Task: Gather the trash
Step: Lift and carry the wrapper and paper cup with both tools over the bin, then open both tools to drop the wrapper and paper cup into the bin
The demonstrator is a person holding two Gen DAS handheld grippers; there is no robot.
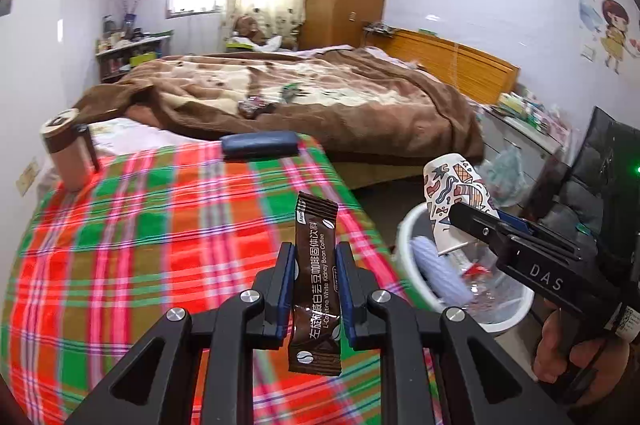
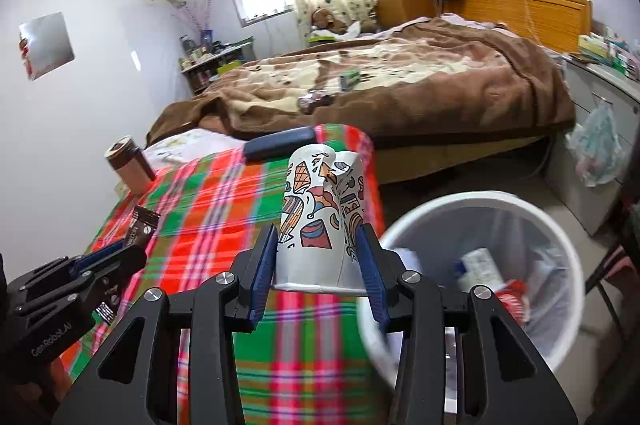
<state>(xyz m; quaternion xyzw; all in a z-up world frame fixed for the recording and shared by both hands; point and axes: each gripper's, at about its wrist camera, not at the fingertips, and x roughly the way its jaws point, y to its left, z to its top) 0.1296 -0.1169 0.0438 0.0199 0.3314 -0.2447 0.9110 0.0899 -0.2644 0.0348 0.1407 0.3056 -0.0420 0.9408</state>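
Note:
My left gripper [image 1: 316, 265] is shut on a brown coffee sachet [image 1: 314, 289] that stands upright between its blue pads, above the plaid cloth [image 1: 140, 245]. My right gripper [image 2: 320, 253] is shut on a crumpled paper cup [image 2: 320, 209] with cartoon prints, held upside down. In the left wrist view the paper cup [image 1: 452, 193] hangs above the rim of the white trash bin [image 1: 404, 237]. The trash bin [image 2: 472, 203], lined with a clear bag and holding several scraps, stands on the floor to the right of the table. The left gripper [image 2: 132, 245] with the sachet [image 2: 140, 225] shows at the left of the right wrist view.
A brown lidded tumbler [image 1: 66, 153] and a dark blue case [image 1: 260, 144] sit at the table's far side. Behind is a bed with a brown blanket [image 1: 320, 93] carrying small wrappers [image 1: 252, 105]. A cabinet with a hanging plastic bag [image 2: 600, 149] is at the right. A hand [image 1: 560, 345] holds the right gripper.

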